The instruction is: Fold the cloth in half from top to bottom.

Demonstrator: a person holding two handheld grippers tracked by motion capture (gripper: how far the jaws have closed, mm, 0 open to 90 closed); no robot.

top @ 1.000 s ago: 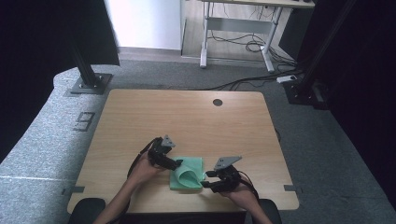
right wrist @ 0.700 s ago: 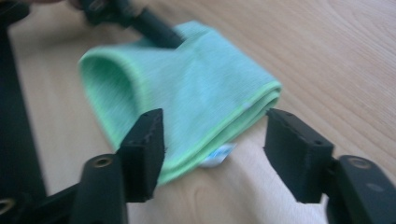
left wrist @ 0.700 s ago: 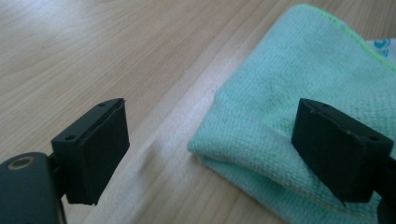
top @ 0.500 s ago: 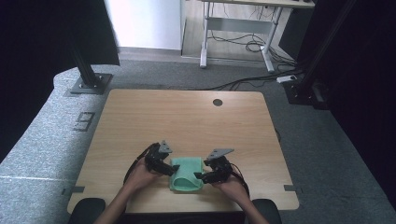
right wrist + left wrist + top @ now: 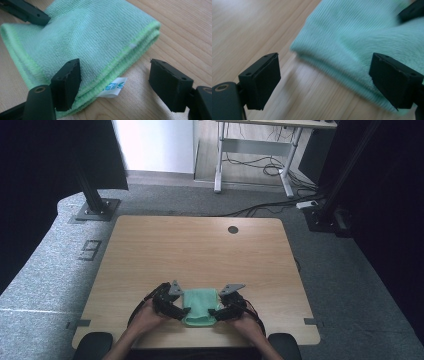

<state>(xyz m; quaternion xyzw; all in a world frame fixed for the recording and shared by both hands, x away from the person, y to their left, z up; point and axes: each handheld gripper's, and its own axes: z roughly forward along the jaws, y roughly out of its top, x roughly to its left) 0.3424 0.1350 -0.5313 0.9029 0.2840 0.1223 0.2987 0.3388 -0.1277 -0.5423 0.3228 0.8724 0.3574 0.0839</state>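
High view: folded cloth at the table's six o'clock; left gripper gapes empty, right gripper, just been opening, empty. Next, probably pinch its edges.

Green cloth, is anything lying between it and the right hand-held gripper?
Nothing visible does. The folded green microfibre cloth lies right at the right hand-held gripper, whose jaws stand open around its edge, with bare wooden table beside it.
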